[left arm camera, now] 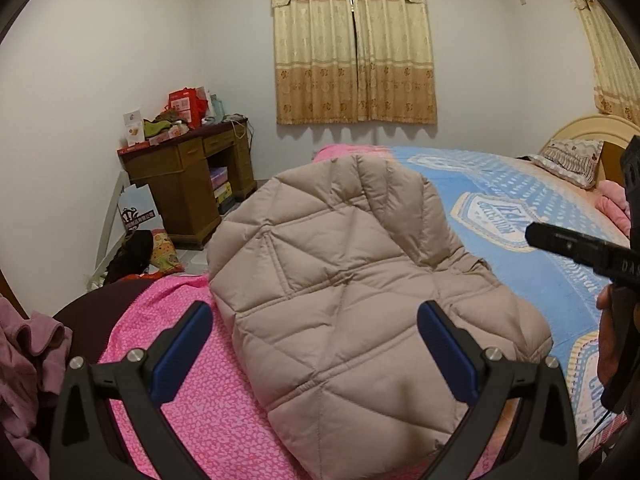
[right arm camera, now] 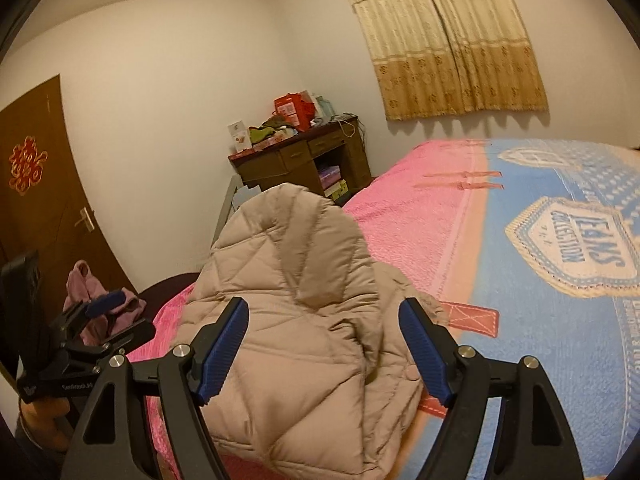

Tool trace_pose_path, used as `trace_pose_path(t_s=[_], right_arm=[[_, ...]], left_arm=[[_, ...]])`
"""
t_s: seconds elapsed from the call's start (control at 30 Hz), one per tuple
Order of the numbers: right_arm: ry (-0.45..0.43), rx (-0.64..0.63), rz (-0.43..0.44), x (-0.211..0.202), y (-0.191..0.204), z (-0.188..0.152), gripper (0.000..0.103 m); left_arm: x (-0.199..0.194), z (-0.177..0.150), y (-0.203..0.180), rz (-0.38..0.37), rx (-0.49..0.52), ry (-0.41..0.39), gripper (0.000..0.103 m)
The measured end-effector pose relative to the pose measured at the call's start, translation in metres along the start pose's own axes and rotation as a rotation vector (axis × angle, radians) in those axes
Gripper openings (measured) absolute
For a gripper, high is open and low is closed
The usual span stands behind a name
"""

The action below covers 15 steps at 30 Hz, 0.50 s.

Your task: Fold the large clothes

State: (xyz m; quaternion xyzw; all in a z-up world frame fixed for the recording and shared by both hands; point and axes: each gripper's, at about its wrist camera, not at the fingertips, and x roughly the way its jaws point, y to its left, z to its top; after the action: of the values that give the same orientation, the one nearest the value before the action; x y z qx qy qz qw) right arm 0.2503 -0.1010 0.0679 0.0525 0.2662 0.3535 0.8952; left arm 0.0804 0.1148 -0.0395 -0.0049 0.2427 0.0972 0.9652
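A beige quilted down jacket (left arm camera: 348, 280) lies folded in a compact bundle near the corner of the bed; it also shows in the right wrist view (right arm camera: 288, 320). My left gripper (left arm camera: 316, 348) is open and empty, its blue pads held above the jacket's near part. My right gripper (right arm camera: 324, 348) is open and empty, hovering over the jacket's near edge. The left gripper also shows at the left of the right wrist view (right arm camera: 108, 312), and the right gripper's body (left arm camera: 576, 248) at the right of the left wrist view.
The bed has a pink cover (left arm camera: 192, 392) and a blue printed blanket (left arm camera: 520, 216), with a pillow (left arm camera: 568, 160) at the headboard. A cluttered wooden desk (left arm camera: 192, 176) stands against the far wall. A mauve garment (right arm camera: 92, 292) lies by the brown door (right arm camera: 36, 200).
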Motion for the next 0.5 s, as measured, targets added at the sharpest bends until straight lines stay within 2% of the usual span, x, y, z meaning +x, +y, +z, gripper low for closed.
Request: trace_pose_path(t_s=[0.5], right_arm=[[-0.004, -0.008, -0.006, -0.005, 0.013, -0.011, 0.078]], left_arm=[[0.000, 0.000, -0.002, 0.003, -0.002, 0.010, 0.103]])
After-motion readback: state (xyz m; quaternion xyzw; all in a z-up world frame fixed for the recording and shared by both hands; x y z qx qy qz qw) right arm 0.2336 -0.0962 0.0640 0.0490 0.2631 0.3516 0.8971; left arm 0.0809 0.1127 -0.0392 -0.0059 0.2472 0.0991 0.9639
